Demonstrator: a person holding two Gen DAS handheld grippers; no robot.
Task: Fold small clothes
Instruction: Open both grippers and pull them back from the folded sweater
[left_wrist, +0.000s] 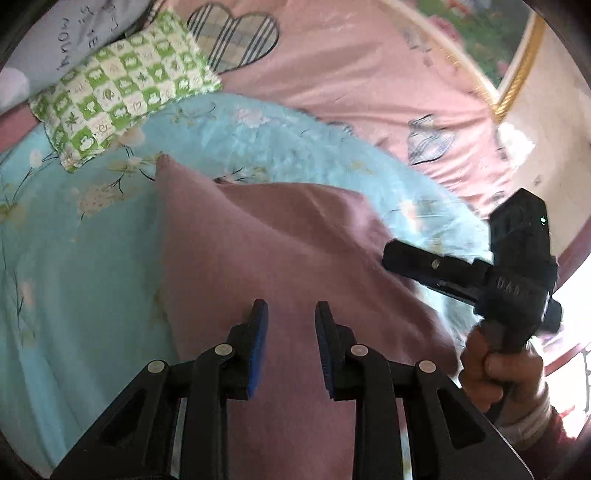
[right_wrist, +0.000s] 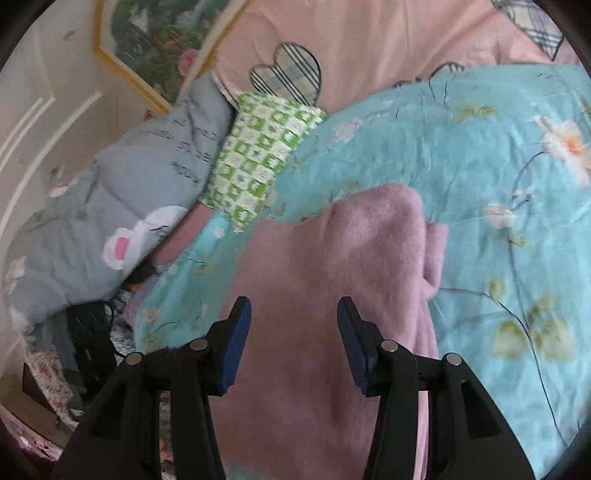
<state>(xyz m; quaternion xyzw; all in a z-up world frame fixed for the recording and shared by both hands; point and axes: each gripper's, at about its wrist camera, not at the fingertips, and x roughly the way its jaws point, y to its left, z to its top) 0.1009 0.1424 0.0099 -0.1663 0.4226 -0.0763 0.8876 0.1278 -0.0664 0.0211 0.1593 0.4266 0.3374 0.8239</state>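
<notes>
A mauve fuzzy garment (left_wrist: 280, 251) lies spread on a light blue floral quilt (left_wrist: 74, 258). My left gripper (left_wrist: 291, 314) hovers over its near part, open and empty. The right gripper's body (left_wrist: 480, 273) shows at the right of the left wrist view, held in a hand, its fingers over the garment's right edge. In the right wrist view the garment (right_wrist: 332, 280) has a bunched, folded-over end at the far side, and my right gripper (right_wrist: 293, 314) is open and empty above it.
A green checked pillow (left_wrist: 122, 88) and a grey printed cushion (right_wrist: 129, 199) lie at the quilt's far edge. A pink sheet with plaid hearts (left_wrist: 351, 74) lies beyond. A framed picture (right_wrist: 159, 40) hangs on the wall. A dark object (right_wrist: 88, 339) lies by the bedside.
</notes>
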